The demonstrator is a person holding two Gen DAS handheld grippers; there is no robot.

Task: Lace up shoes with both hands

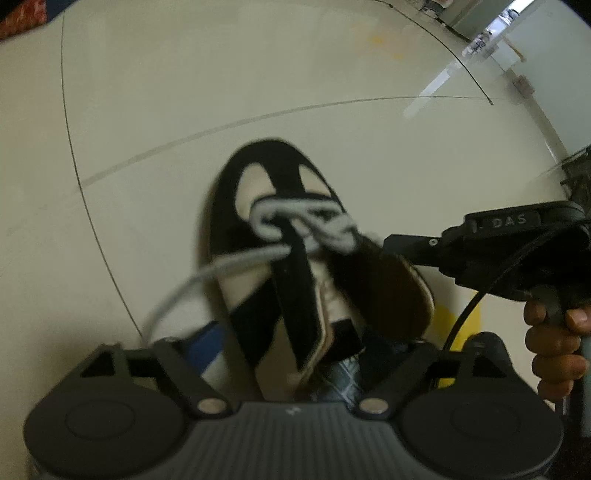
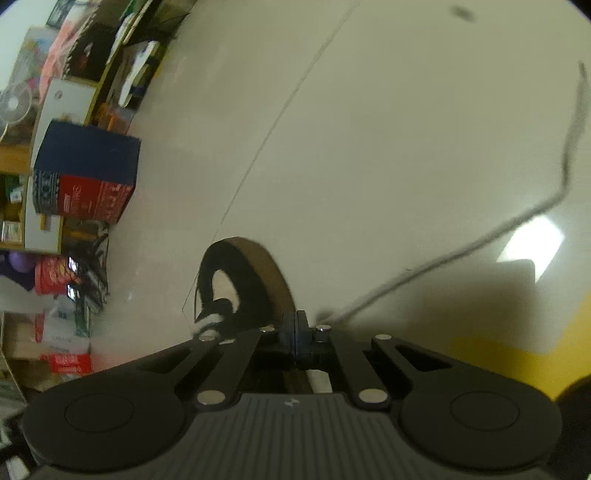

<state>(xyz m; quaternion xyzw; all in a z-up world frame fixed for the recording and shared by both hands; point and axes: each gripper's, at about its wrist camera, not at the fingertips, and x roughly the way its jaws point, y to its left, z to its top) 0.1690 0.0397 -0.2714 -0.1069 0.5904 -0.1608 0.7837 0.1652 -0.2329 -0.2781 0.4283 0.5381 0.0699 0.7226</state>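
Observation:
A black and cream shoe (image 1: 258,229) stands on the pale floor, toe pointing away, its black tongue (image 1: 299,295) lifted. A white lace (image 1: 306,218) crosses the lowest eyelets. One loose strand (image 1: 192,280) curves down towards my left finger. My left gripper (image 1: 295,347) hangs over the shoe opening, jaws spread wide with nothing pressed between them. My right gripper (image 1: 388,243) comes in from the right, held by a hand (image 1: 554,343), its tip at the lace crossing. In the right wrist view that gripper (image 2: 295,325) is shut, and a grey lace strand (image 2: 480,236) runs from its tips up to the right.
Boxes and clutter line the left wall, among them a dark blue and red box (image 2: 85,173). A yellow floor marking (image 2: 517,354) lies near the shoe. A thin cable (image 1: 461,98) lies on the floor far ahead, near a doorway (image 1: 517,22).

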